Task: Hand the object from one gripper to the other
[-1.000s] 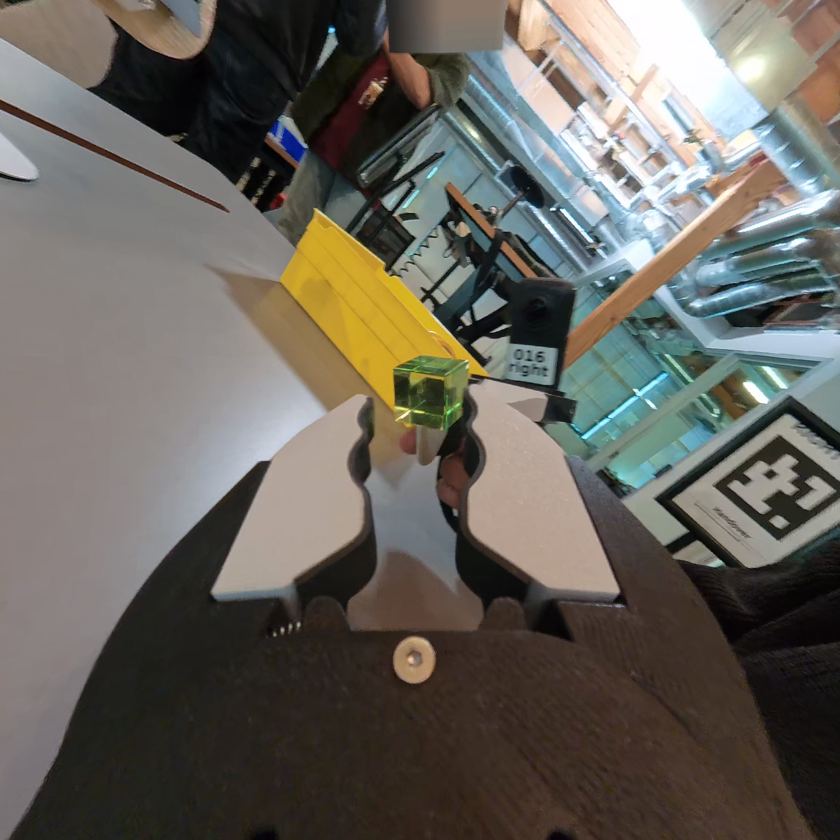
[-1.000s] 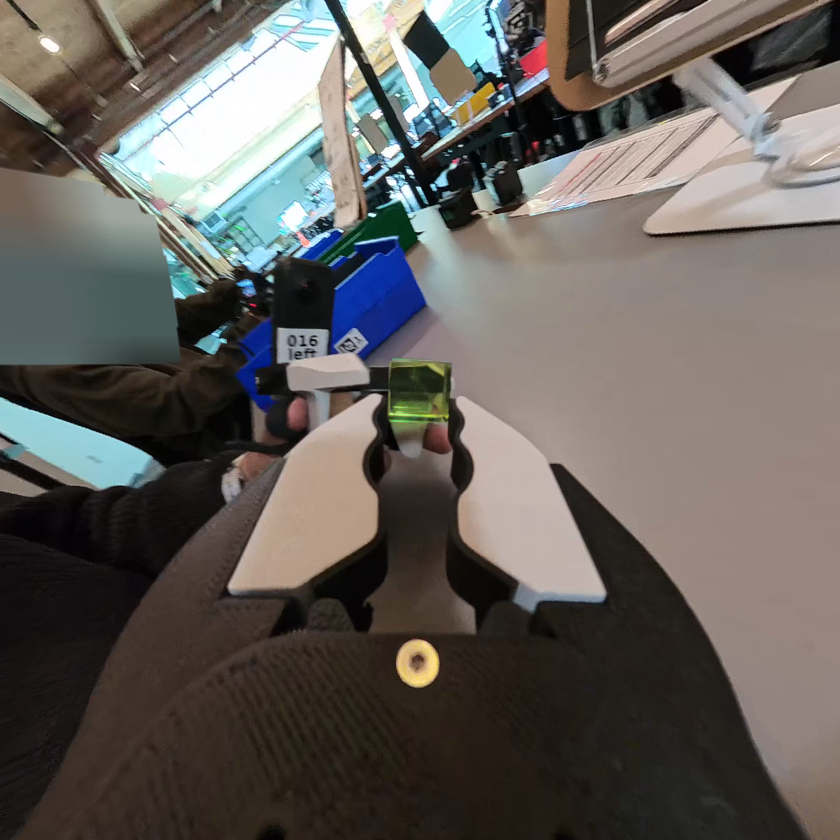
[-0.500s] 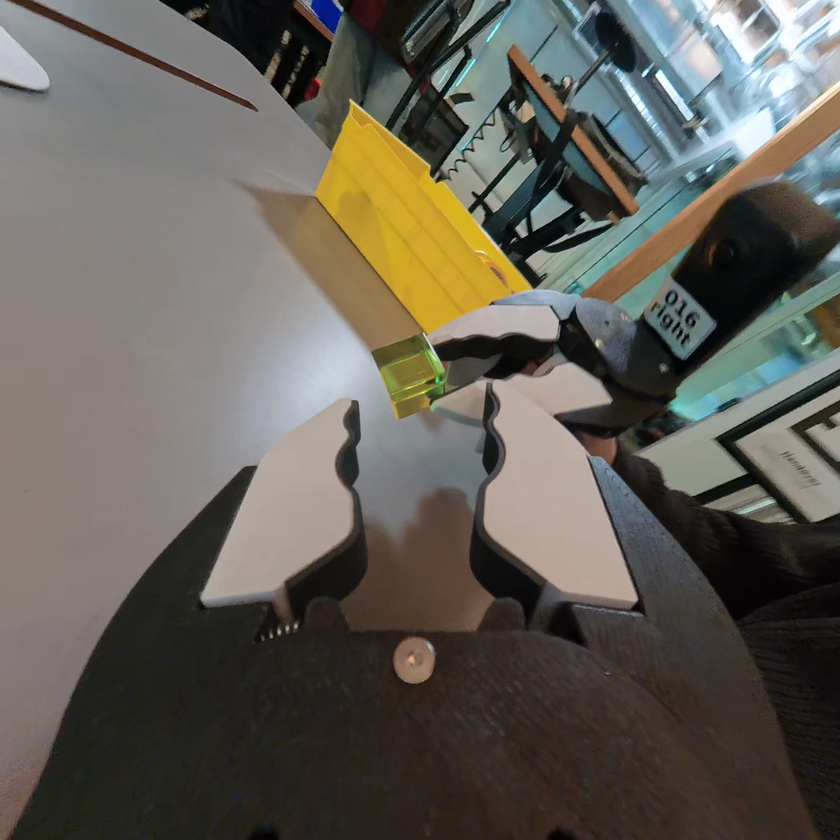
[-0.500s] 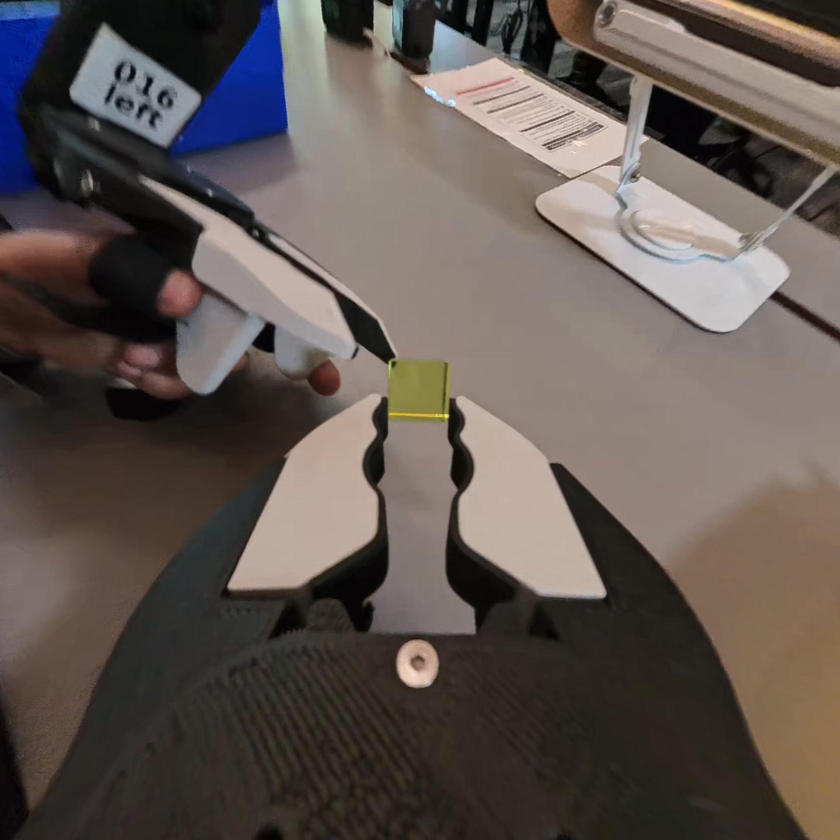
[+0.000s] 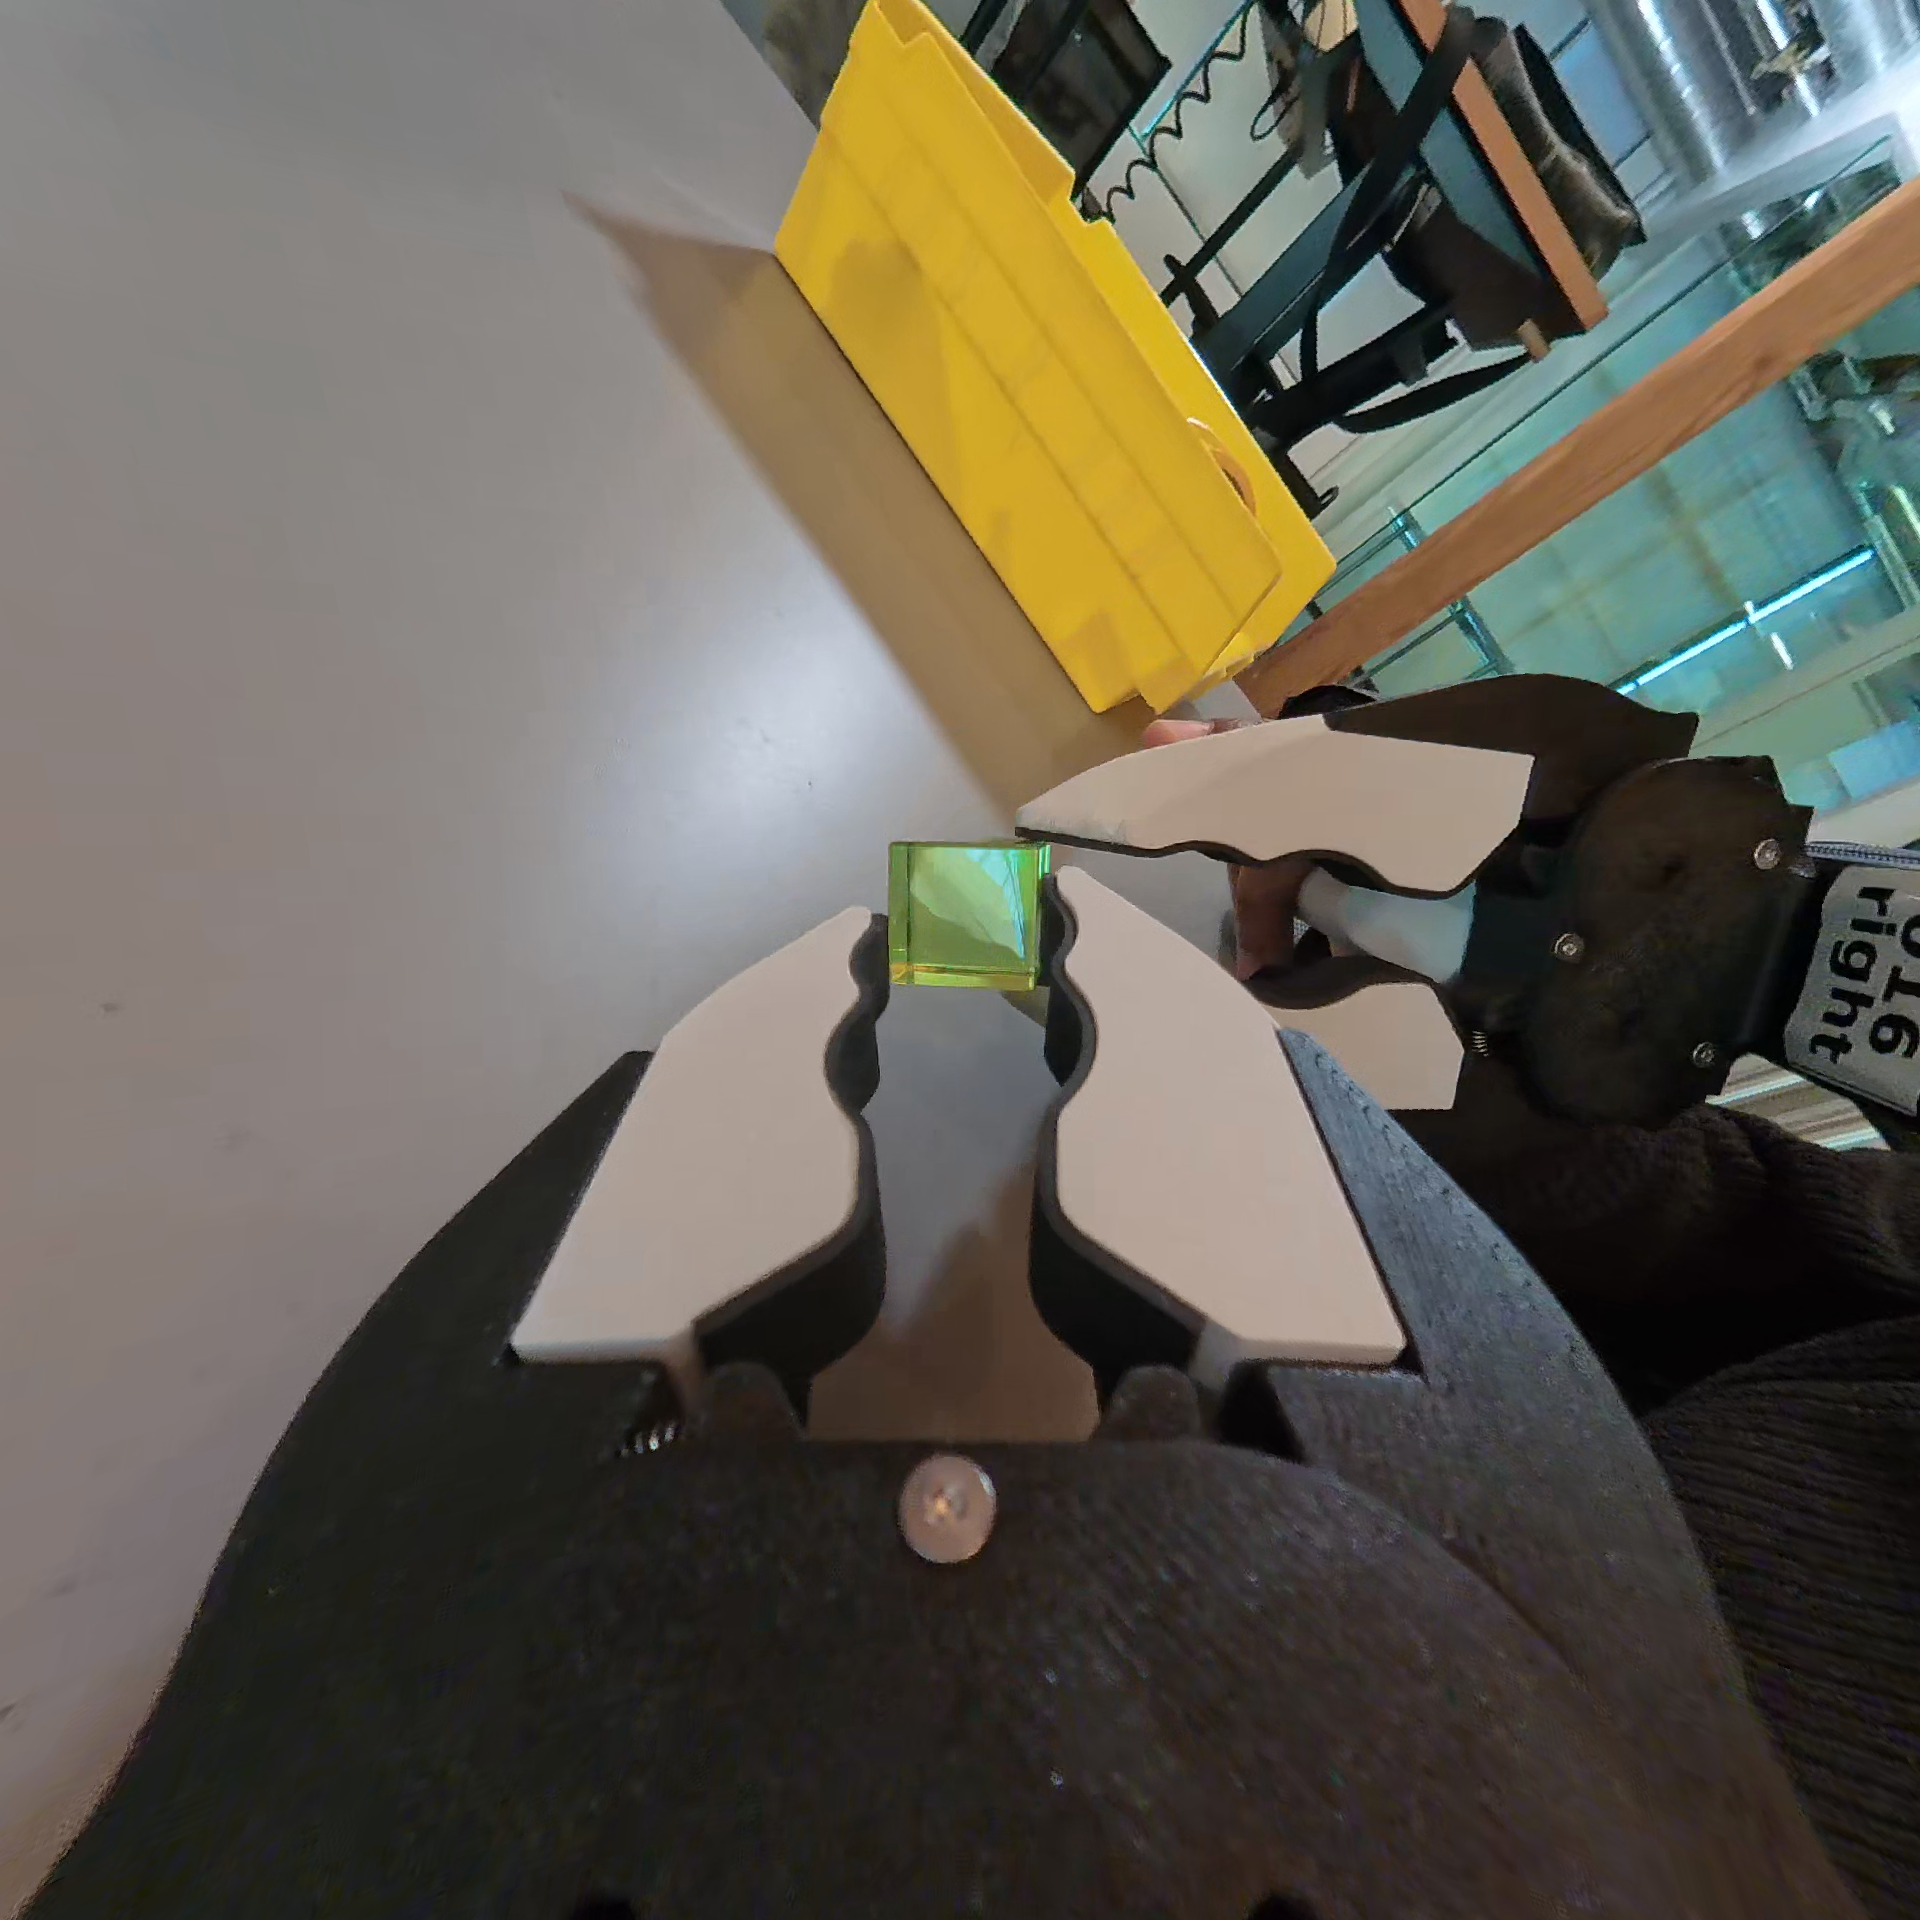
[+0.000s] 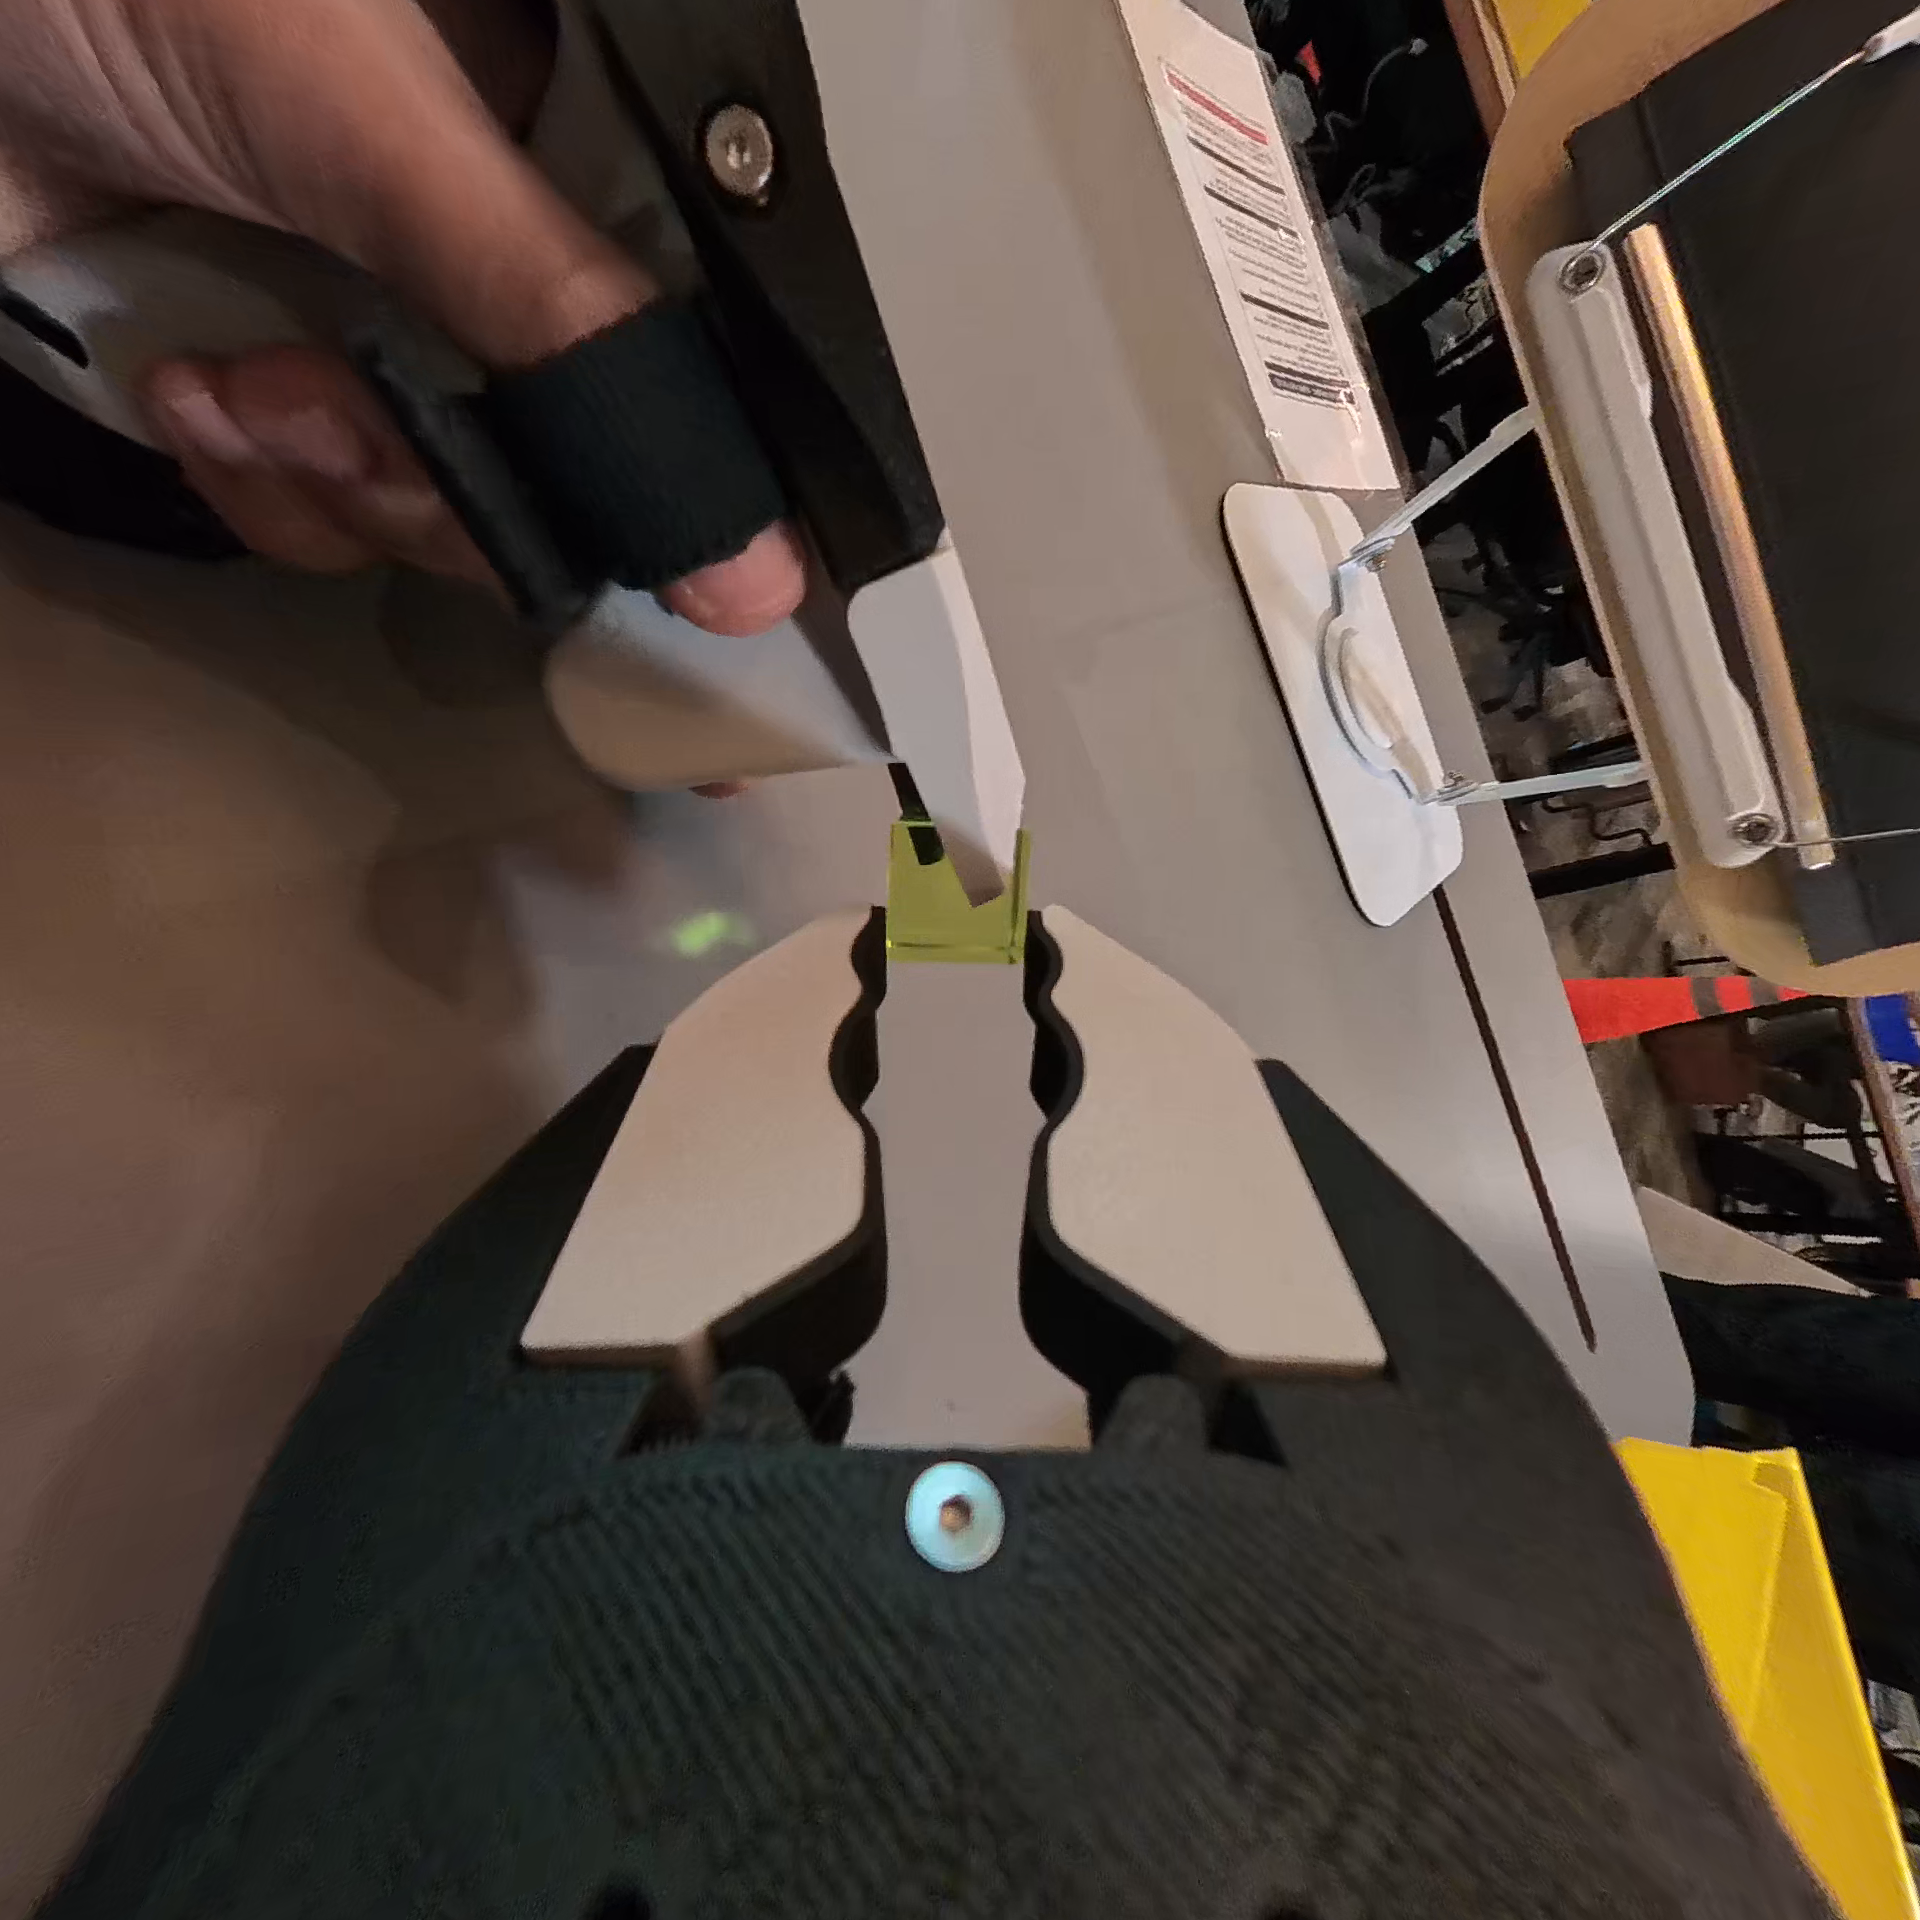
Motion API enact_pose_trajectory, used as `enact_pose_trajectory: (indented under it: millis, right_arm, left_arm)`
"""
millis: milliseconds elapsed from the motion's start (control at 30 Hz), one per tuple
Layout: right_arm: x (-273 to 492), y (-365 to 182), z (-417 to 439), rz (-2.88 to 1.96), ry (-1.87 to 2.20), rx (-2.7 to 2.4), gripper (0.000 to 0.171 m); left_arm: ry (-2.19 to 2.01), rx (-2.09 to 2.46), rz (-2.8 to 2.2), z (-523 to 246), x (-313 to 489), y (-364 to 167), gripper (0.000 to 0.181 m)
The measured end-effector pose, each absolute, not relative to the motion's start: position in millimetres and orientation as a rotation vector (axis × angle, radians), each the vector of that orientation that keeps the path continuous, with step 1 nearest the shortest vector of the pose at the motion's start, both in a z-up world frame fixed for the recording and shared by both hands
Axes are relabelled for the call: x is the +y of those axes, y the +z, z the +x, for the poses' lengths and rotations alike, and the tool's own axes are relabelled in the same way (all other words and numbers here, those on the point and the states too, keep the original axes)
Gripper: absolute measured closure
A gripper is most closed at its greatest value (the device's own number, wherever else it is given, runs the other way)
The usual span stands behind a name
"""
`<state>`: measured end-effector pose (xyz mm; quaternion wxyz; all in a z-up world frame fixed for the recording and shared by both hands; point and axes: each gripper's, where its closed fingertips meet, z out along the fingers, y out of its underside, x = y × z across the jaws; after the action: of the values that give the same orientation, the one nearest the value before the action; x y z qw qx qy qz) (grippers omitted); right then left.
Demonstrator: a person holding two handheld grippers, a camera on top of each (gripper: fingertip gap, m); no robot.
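Note:
A clear green cube sits between the fingertips of my left gripper, which is shut on its two sides above the grey table. My right gripper comes in from the right, and its upper finger touches the cube's top right corner; its lower finger is partly hidden. In the right wrist view the cube is clamped between the tips of my right gripper. The left gripper's fingers overlap the cube from above. Both grippers hold the cube at once.
A yellow bin stands on the table beyond the cube; its corner also shows in the right wrist view. A white stand base and a printed sheet lie further back. A person's hand grips the left tool. Only a small space, under 4 cm, lies between the two pairs of fingers.
My left gripper was open beside the cube; it has moved onto the cube and closed on it. The right gripper has kept its hold. Both tools have turned and dropped closer to the table.

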<state>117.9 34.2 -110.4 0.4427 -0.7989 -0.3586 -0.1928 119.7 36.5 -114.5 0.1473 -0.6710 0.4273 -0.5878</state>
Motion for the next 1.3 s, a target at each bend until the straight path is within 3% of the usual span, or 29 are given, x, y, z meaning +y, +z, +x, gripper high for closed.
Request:
enact_pose_trajectory:
  millis: [467, 567, 667, 867, 1067, 1300]
  right_arm:
    - [38, -105, 120, -1.925, -0.472, -0.851, 0.145]
    - [40, -100, 125, -1.908, -0.46, -0.796, 0.133]
    - [42, -96, 130, -1.916, -0.364, -0.693, 0.123]
    - [43, -76, 132, -1.855, -0.144, -0.478, 0.12]
    - [41, -59, 115, -1.746, -0.22, -0.52, 0.123]
    - [40, -51, 106, -1.644, -0.392, -0.606, 0.122]
  left_arm:
    - [-1.717, 1.178, -1.927, 121, 40, -111, 0.151]
    - [-1.771, 1.103, -1.924, 120, 46, -105, 0.151]
    - [-1.905, 0.963, -1.89, 118, 54, -93, 0.151]
    - [-2.318, 0.58, -1.758, 113, 63, -65, 0.151]
    - [-2.638, 0.216, -1.603, 108, 68, -48, 0.152]
    - [-2.716, 0.225, -1.588, 114, 49, -46, 0.152]
